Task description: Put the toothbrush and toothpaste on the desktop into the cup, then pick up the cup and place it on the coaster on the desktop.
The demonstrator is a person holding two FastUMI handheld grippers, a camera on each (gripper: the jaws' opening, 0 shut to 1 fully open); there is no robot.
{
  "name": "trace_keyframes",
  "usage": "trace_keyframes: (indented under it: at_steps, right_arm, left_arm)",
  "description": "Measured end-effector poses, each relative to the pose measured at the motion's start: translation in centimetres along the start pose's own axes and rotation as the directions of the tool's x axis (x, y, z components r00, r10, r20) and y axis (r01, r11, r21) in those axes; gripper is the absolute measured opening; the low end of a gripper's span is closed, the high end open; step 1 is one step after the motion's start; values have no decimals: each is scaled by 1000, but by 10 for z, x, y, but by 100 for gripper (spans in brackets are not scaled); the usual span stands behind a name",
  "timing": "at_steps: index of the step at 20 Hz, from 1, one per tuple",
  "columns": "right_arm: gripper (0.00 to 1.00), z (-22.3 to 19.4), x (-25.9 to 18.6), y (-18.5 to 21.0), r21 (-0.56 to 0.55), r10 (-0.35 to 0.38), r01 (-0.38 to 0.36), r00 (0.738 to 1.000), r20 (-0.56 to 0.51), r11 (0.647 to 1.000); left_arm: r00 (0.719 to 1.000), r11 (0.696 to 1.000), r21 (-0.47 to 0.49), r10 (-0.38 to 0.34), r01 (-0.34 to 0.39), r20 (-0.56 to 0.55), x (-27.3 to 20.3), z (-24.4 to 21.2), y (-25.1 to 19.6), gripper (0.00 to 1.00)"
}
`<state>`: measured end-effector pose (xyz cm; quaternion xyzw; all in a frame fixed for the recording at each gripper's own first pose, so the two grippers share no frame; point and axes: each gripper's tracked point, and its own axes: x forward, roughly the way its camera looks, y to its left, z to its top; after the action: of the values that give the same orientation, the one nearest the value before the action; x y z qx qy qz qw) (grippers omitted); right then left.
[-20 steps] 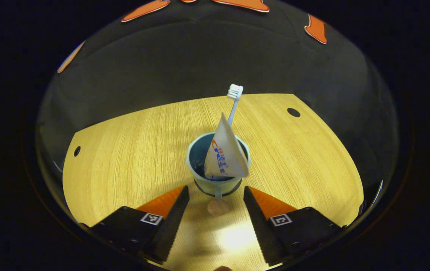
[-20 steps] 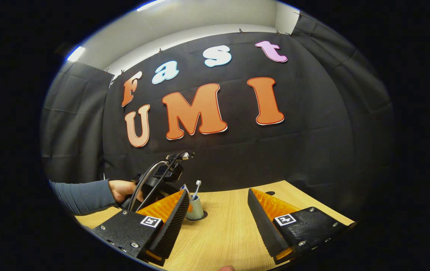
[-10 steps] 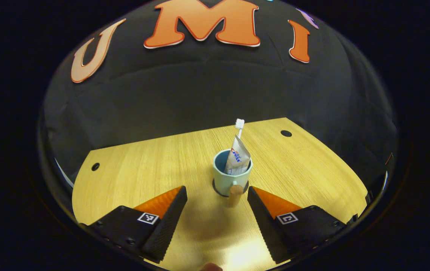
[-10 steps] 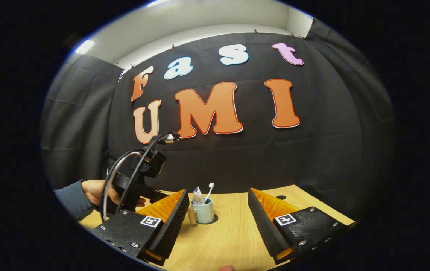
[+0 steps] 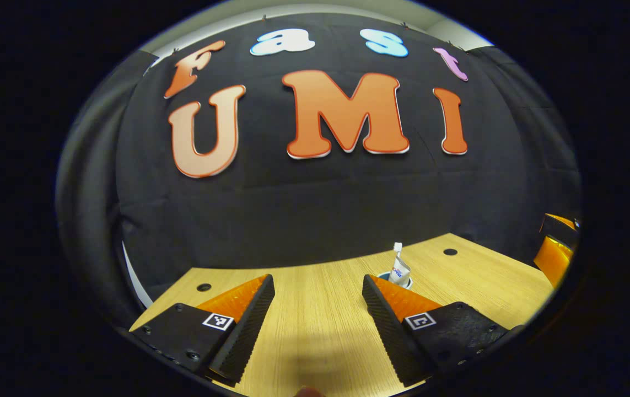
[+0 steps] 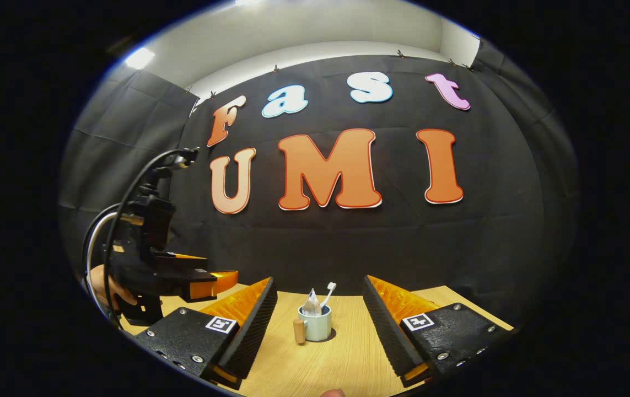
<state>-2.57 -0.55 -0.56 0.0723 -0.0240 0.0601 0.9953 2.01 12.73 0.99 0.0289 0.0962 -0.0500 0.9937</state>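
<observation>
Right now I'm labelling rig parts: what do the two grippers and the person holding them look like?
Each gripper has two wedge-shaped fingers with orange sides, black ribbed inner faces and square black-and-white markers on black bases. The left gripper carries a black block with looping black and white cables. The hand holds it; no sleeve is visible.

Both grippers have black ridged jaws backed with orange wedges, each on a black screwed block bearing a square coded marker. Black cables point(image 6: 127, 198) loop above the left gripper point(image 6: 213, 278).
</observation>
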Motion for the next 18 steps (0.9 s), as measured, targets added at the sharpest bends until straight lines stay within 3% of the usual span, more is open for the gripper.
trace_keyframes:
  at_steps: [9, 18]
  right_arm:
    - [94, 2, -3, 15, -45, 0, 0, 1000, -3, 999]
    - [94, -2, -19, 38, -104, 11, -14, 1000, -27, 994]
  left_arm:
    - [987, 1000, 6, 10, -11, 159, -32, 4, -2, 96]
    - [978, 1000, -10, -1, 3, 208, -81, -7, 2, 98]
